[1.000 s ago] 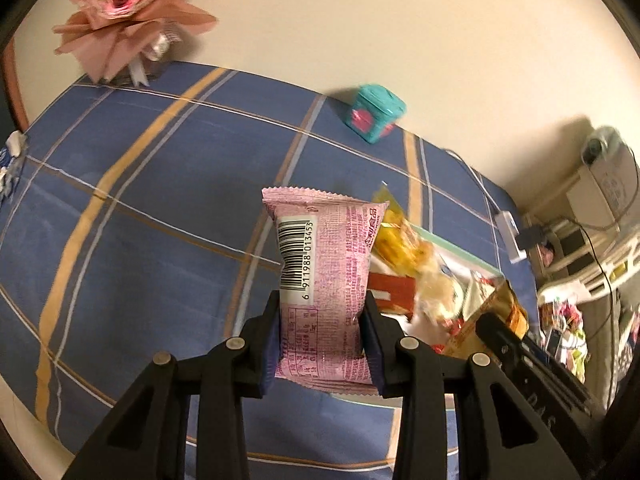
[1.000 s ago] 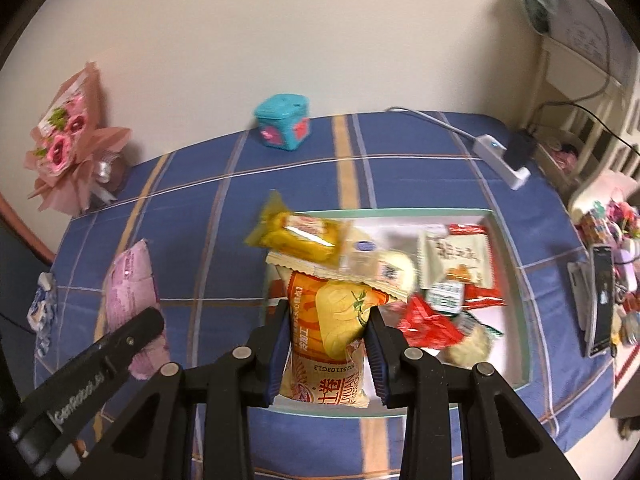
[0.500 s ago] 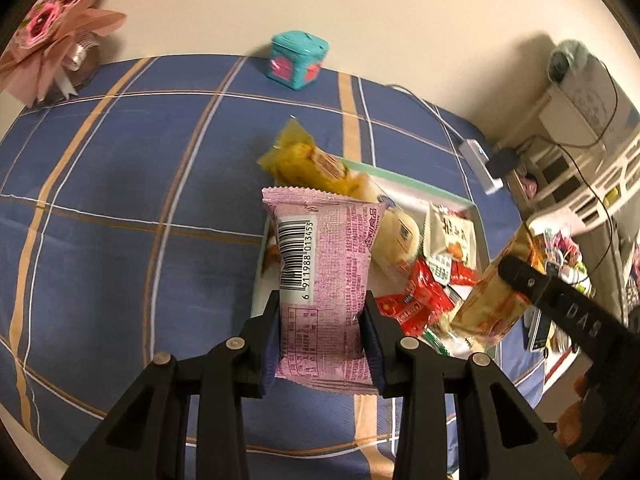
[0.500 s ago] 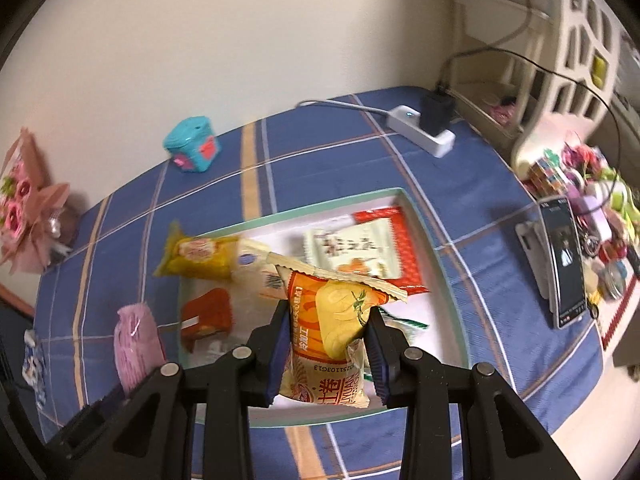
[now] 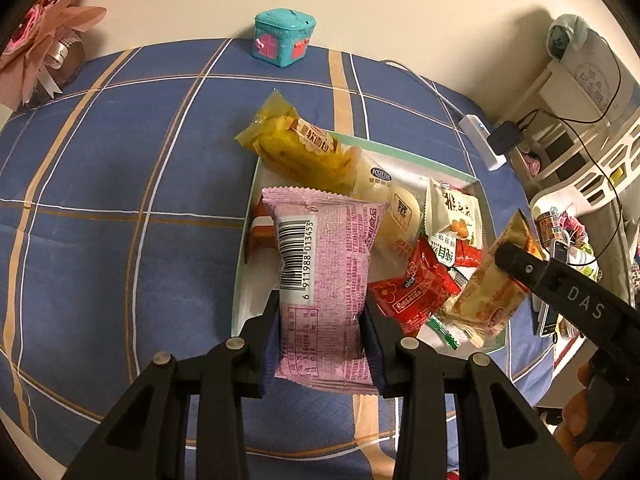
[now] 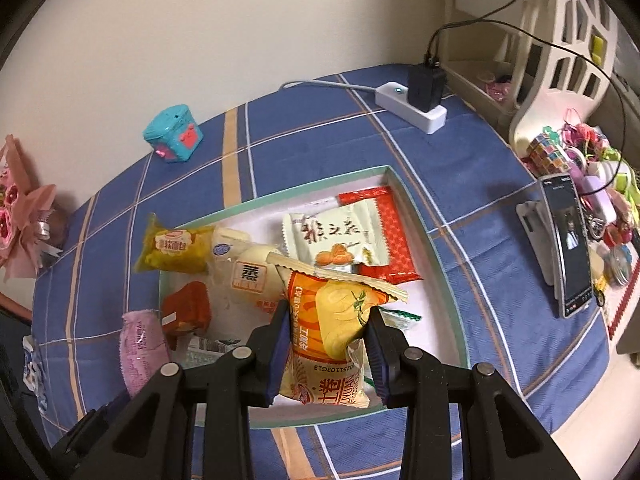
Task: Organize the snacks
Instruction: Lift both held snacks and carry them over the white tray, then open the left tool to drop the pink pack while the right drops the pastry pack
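My left gripper (image 5: 322, 340) is shut on a pink snack packet (image 5: 324, 276) with a barcode and holds it above the near left part of the shallow green-rimmed tray (image 5: 240, 272). My right gripper (image 6: 325, 344) is shut on an orange snack packet (image 6: 328, 340) above the tray's near edge (image 6: 460, 344); that packet also shows in the left wrist view (image 5: 492, 292). The tray holds several snacks: a yellow bread packet (image 5: 292, 148), a white bun (image 6: 252, 272), red packets (image 5: 416, 292) and a pale green packet (image 6: 340, 240). The pink packet also shows in the right wrist view (image 6: 142, 348).
A blue plaid cloth (image 5: 120, 200) covers the table. A teal toy box (image 5: 284, 36) and a pink bouquet (image 5: 44, 48) stand by the wall. A white power strip (image 6: 412, 108), a phone on a stand (image 6: 568, 244) and trinkets (image 6: 600, 176) sit at the right.
Both grippers have swung to the right over the tray, each still holding its packet. The pink packet has moved from over bare cloth to over the tray.
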Tool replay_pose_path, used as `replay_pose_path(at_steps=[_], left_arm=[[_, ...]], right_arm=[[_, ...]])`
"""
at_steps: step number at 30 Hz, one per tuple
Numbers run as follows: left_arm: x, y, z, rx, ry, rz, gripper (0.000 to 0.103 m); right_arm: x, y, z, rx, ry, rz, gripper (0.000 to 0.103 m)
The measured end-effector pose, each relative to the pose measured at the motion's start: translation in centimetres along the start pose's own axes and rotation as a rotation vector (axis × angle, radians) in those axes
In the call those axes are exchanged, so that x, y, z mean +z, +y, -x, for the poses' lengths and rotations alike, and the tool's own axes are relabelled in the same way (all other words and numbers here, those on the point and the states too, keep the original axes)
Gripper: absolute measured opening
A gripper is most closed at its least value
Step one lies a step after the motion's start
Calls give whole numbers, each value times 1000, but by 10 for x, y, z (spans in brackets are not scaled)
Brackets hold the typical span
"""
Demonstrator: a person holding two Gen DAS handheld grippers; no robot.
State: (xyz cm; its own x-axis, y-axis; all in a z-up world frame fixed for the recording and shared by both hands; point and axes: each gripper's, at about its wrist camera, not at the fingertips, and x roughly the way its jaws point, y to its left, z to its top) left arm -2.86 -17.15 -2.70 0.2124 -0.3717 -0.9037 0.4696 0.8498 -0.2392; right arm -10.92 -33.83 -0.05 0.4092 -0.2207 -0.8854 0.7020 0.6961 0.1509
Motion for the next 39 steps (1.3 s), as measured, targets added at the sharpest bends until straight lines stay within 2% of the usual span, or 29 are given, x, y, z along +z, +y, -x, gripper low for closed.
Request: replay_pose_path(at_steps=[11,21,23,25,27,31,33,36,39], left_arm=[[3,0,-18,17,20,-2,38],[5,3,-23,24,38,4,39],[5,3,-21,28,34,-1,40],[6,2,-20,29,28,1,51],[7,2,-17,24,23,0,55],[9,3,-13,25,16,0,56],[10,6,-10,25,15,7,56],[12,13,-2,30,1,27,56],[15,22,4,61,-16,54,56]], right_arm=[[0,26,-7,85,-5,41,38],[0,42,-11,99,2,77,38],[0,43,-11,100,3,79,38],[0,43,-11,100,3,78,38],[0,43,-10,99,4,78,38],[1,43,-10,96,9,77,39],[1,43,-9,96,10,77,43],[1,43,-6,90,-2,80,58],[1,43,-4,86,-7,82,61]])
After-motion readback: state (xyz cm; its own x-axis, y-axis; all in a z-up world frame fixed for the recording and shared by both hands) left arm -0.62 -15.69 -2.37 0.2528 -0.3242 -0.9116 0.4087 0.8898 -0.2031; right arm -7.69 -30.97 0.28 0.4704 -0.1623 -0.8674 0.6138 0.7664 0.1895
